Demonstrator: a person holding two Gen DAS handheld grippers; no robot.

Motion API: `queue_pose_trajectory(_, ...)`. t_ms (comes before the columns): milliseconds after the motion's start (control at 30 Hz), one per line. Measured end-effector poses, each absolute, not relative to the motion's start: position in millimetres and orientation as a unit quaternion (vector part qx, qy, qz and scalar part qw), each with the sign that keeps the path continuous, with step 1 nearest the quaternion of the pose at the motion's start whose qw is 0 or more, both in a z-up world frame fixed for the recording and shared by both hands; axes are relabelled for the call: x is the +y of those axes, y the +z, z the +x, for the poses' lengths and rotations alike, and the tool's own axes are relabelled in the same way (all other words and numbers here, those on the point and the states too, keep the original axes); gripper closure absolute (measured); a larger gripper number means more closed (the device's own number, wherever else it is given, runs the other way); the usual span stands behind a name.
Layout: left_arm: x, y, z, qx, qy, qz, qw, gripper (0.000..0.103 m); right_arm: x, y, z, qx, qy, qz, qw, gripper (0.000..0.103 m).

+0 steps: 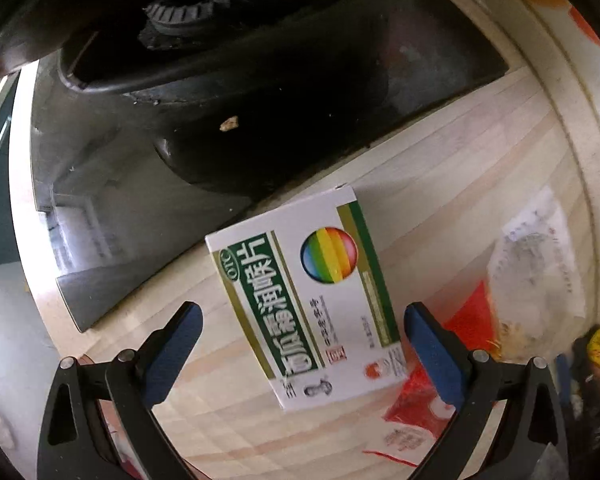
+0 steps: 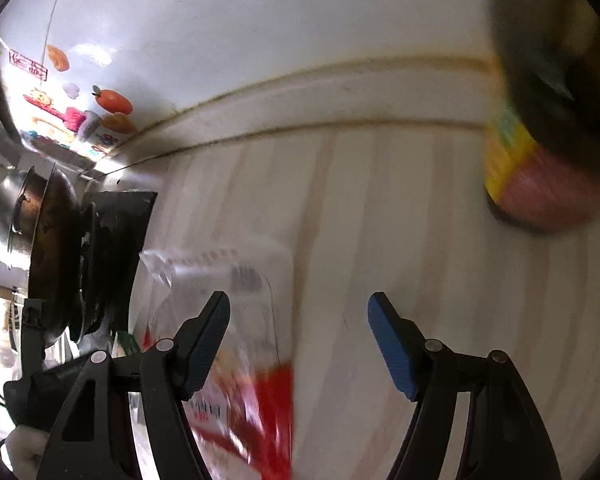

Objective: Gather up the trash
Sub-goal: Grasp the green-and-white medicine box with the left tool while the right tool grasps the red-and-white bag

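The left gripper [image 1: 302, 344] hangs over a pale wooden counter [image 1: 440, 184] with its jaws standing wide apart and nothing pressed between them; a white and green medicine box [image 1: 304, 300] with a rainbow ball printed on it lies flat on the wood between the blue pads, bare gaps showing on both sides of it; just beside the box's lower right corner lies a red and clear plastic wrapper [image 1: 472, 332], partly under the right-hand finger; a dark stove top [image 1: 260, 92] borders the counter along the box's far side, its straight edge running close past the box's upper corner, and a small crumb [image 1: 229, 123] sits on the dark surface; the counter's far rim meets a white wall strip [image 1: 580, 92] curving down the right of the view. The right gripper [image 2: 298, 336] also has its jaws apart, empty; the same wrapper [image 2: 240, 320] lies under its left finger, while open bare counter [image 2: 420, 220] stretches ahead of the right finger up to the wall edge; a blurred yellow and pink package [image 2: 532, 176] stands near that edge, well apart from the wrapper; a dark wok [image 2: 52, 248] on the stove closes off the left side.
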State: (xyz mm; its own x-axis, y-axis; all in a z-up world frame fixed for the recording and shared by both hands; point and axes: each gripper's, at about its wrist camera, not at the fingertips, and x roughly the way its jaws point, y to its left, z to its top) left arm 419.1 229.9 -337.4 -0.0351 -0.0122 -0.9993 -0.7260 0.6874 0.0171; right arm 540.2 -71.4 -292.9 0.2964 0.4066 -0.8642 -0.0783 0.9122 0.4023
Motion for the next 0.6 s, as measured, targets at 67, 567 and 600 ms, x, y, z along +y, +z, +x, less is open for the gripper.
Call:
queue_pose_trajectory(67, 228, -341, 420, 0.667, 0.279, -0.265, 0.638, 0.003, -61, -295, 552, 0.569, 0.172, 0.127, 0.794, 0.03)
queue_pose_trajectory(567, 189, -317, 353, 0.642, 0.26, -0.167, 0.701, 0.039, -25, -278, 551, 0.52, 0.246, 0.046, 0.817, 0.098)
queue_pose_trajectory(600, 185, -315, 345, 0.639, 0.261, -0.164, 0.705, 0.039, -28, -271, 544, 0.511, 0.246, 0.05, 0.822, 0.099)
